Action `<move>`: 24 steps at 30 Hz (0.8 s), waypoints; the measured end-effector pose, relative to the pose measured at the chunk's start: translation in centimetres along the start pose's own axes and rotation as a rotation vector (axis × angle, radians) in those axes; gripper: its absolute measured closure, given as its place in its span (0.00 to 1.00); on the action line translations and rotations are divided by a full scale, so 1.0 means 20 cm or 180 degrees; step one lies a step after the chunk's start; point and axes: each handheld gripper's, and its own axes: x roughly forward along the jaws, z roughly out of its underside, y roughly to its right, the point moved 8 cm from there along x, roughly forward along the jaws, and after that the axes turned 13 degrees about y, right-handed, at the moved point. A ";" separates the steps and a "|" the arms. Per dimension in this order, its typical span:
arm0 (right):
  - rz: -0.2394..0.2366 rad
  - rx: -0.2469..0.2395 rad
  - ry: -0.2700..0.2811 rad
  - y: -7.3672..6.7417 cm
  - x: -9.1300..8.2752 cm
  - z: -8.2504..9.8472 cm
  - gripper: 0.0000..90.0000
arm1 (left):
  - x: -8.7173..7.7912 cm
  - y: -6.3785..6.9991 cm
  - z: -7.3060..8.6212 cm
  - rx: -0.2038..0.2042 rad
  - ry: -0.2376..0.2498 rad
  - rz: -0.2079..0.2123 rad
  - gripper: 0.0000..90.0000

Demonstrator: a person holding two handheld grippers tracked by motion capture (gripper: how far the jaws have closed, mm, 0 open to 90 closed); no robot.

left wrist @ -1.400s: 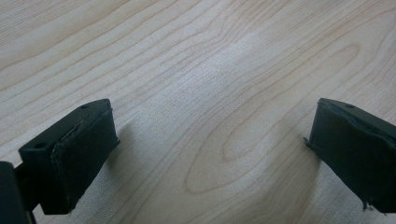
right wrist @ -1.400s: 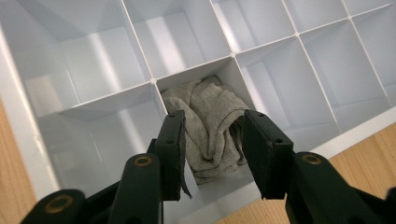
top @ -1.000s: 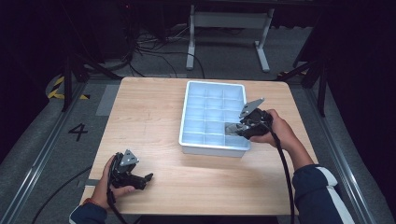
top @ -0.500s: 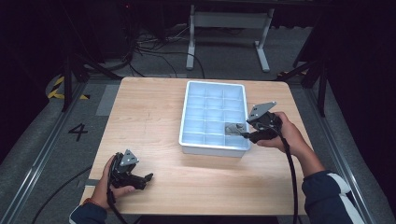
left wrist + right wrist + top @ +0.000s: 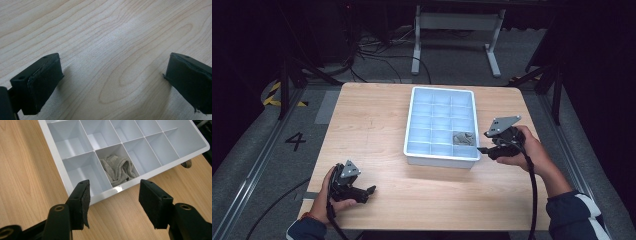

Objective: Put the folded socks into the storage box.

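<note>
White plastic divider tray [image 5: 413,123] mid pale-wood worktop [image 5: 372,125]. Crumpled grey cloth [image 5: 117,168] in right-edge compartment, second row from near end. Right tongs [image 5: 113,203] spread, empty, just beside tray rim. Left tongs [image 5: 110,80] spread, empty, over bare grain near worktop's front left.

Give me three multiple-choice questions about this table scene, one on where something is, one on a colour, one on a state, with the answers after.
1. Where does the grey cloth lie?
A. on the bare table
B. in a compartment of the tray
C. between the right gripper's jaws

2. What colour is the divided tray?
A. white
B. black
C. red

3. How does the right gripper stand?
A. shut on the cloth
B. shut on nothing
C. open

Answers: 1 B, the cloth sits crumpled inside one walled compartment at the tray's edge. 2 A, its walls are white. 3 C, its jaws stand apart with table between them.
</note>
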 end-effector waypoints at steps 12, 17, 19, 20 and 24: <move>0.0029 0.0008 0.0042 -0.03 -0.08 0.09 0.47 | 0.00 0.00 0.00 0.0000 0.0002 -0.0001 0.01; 0.0043 -0.0023 0.0022 -0.05 -0.11 0.14 0.47 | 0.00 0.00 0.00 -0.0003 0.0002 0.0001 0.01; 0.0049 -0.0040 0.0009 -0.05 -0.11 0.16 0.47 | 0.00 0.00 0.00 -0.0006 0.0001 0.0004 0.01; 0.0052 -0.0039 0.0004 -0.06 -0.12 0.17 0.47 | 0.00 0.00 0.00 -0.0001 0.0002 0.0000 0.01; 0.0078 -0.0046 0.0004 -0.07 -0.13 0.22 0.47 | 0.00 0.00 0.00 -0.0005 0.0003 0.0004 0.01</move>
